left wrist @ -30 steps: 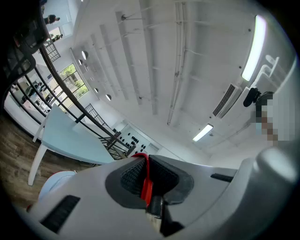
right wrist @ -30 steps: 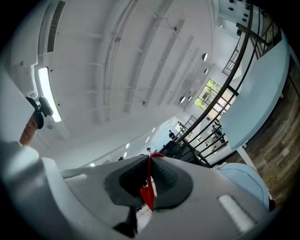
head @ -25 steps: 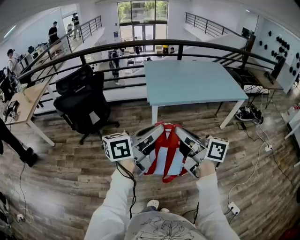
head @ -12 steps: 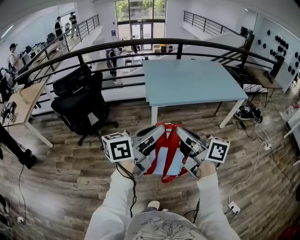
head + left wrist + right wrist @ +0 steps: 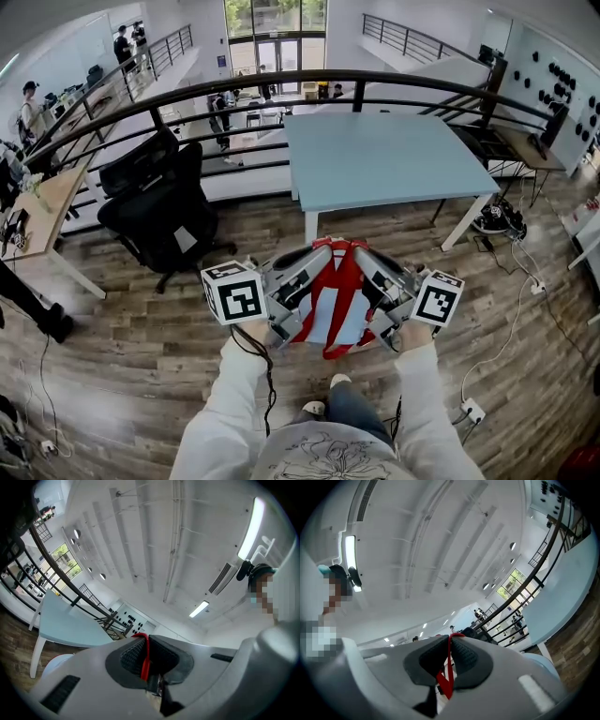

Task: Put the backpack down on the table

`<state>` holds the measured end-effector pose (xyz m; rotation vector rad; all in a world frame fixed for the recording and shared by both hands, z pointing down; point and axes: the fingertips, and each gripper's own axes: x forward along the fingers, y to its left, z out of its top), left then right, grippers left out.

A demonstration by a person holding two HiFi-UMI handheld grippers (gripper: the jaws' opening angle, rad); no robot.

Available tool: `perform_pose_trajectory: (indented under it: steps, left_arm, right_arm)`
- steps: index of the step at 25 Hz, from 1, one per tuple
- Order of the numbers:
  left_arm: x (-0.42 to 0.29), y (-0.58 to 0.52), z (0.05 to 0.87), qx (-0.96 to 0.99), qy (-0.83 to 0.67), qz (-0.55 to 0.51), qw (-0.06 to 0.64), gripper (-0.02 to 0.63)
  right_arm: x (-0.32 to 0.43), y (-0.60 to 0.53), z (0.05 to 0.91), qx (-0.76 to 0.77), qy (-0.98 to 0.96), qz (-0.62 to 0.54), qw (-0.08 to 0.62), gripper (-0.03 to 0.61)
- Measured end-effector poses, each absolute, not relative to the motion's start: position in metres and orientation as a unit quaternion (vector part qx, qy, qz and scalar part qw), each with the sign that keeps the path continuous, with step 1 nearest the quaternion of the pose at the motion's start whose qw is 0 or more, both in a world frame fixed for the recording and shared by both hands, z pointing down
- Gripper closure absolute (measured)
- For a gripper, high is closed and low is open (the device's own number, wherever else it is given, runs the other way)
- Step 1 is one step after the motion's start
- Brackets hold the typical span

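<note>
A red and pale blue backpack (image 5: pixel 335 307) hangs in the air between my two grippers, over the wooden floor in front of the light blue table (image 5: pixel 375 159). My left gripper (image 5: pixel 312 261) is shut on a red strap (image 5: pixel 144 660) at the bag's upper left. A red strap (image 5: pixel 448 670) at the bag's upper right is pinched the same way by my right gripper (image 5: pixel 366 260). Both gripper views look up at the ceiling, with the left gripper (image 5: pixel 146 657) and right gripper (image 5: pixel 450 654) closed tight on the straps. The table (image 5: pixel 61 625) shows at each view's edge.
A black office chair (image 5: pixel 159 202) stands to the left of the table, in front of a black railing (image 5: pixel 281 84). A wooden desk (image 5: pixel 47 202) is at the far left. Cables and a power strip (image 5: pixel 473 410) lie on the floor at the right.
The person has stepped forward, one leg now showing below, carrying the backpack and both grippers a little nearer the table. The grips on the straps are unchanged.
</note>
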<state>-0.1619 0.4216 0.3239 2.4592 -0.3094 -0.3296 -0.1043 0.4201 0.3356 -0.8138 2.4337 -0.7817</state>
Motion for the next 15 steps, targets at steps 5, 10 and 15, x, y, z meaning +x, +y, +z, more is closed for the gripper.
perform_pose_trajectory:
  steps: [5, 10, 15]
  left_arm:
    - [-0.154, 0.387, 0.331, 0.931, -0.125, -0.124, 0.319, 0.595]
    - [-0.152, 0.343, 0.334, 0.931, -0.137, -0.129, 0.314, 0.595]
    - [-0.12, 0.276, 0.318, 0.932, -0.149, -0.133, 0.303, 0.595]
  right_arm:
    - [-0.096, 0.386, 0.343, -0.292, 0.881, -0.294, 0.228, 0.552]
    - [-0.093, 0.342, 0.345, -0.276, 0.886, -0.295, 0.227, 0.552]
    - [-0.062, 0.274, 0.329, -0.259, 0.893, -0.29, 0.226, 0.552]
